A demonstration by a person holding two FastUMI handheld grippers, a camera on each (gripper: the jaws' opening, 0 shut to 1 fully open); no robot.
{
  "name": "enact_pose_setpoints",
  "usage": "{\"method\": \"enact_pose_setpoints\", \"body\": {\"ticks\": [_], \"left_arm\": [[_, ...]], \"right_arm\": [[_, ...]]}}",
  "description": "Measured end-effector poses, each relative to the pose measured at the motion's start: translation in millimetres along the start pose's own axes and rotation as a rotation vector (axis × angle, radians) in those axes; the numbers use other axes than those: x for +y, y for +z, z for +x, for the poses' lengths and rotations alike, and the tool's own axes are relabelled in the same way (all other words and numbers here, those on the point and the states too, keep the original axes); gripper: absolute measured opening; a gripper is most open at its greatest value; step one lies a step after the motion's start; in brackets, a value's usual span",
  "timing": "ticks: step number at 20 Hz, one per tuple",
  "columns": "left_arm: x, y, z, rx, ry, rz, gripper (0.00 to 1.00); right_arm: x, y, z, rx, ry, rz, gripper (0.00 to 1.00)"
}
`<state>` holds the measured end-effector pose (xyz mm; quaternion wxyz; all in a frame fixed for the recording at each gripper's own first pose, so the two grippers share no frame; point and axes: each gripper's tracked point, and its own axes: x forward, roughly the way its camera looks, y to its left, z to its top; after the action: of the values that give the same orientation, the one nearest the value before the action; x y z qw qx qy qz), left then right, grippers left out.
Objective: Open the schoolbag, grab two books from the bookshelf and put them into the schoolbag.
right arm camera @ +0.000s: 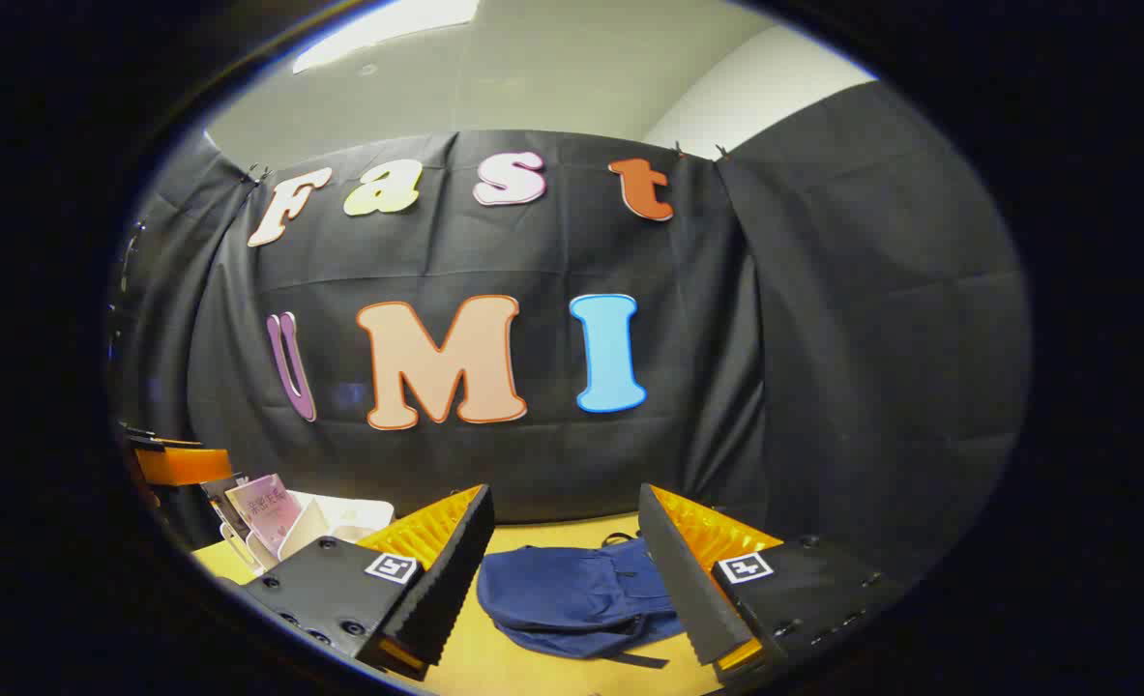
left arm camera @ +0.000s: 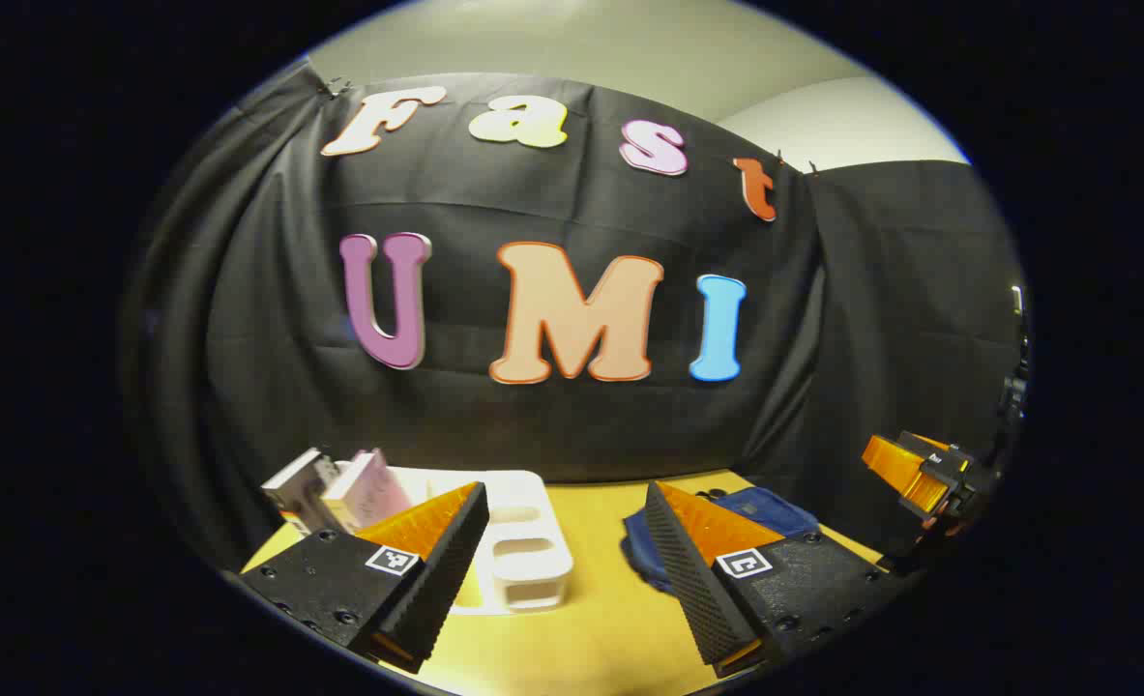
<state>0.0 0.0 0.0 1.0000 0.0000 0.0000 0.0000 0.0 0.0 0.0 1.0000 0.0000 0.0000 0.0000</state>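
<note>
With both claws released, bring your right gripper (right arm camera: 562, 570) down to the schoolbag (right arm camera: 572, 594) at bottom centre and find its zipper.

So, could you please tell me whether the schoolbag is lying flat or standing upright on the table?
Lying flat. In the right gripper view the schoolbag sprawls low on the table, straps trailing forward. Whether its zip is open, I cannot tell.

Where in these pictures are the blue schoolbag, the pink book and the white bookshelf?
blue schoolbag (right arm camera: 562, 594): right gripper view, on its flat front panel.
pink book (left arm camera: 366, 490): left gripper view, on its cover.
white bookshelf (left arm camera: 523, 561): left gripper view, on its front divider.
</note>
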Motion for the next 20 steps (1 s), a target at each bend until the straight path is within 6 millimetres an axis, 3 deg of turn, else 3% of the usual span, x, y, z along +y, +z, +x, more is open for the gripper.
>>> {"method": "enact_pose_setpoints", "body": {"ticks": [2, 4, 6, 9, 16, 20], "left_arm": [[29, 0, -5, -0.004, 0.021, 0.009, 0.95], [49, 2, -8, -0.013, 0.034, 0.009, 0.92], [60, 1, -8, -0.013, 0.03, -0.003, 0.95], [69, -5, -8, -0.002, 0.02, -0.012, 0.92], [68, -13, -4, 0.024, -0.01, -0.032, 0.95], [64, -20, 0, 0.046, 0.001, -0.042, 0.95]], "right_arm": [[32, 3, 0, -0.01, 0.012, 0.006, 0.98], [52, 2, 0, -0.01, 0.02, 0.012, 0.98], [62, 2, -1, -0.007, 0.015, 0.001, 0.98], [68, 1, -4, 0.002, -0.001, -0.018, 0.94], [51, -8, -7, 0.037, -0.044, -0.078, 0.96], [28, -30, 1, 0.079, -0.068, -0.157, 0.95]]}}
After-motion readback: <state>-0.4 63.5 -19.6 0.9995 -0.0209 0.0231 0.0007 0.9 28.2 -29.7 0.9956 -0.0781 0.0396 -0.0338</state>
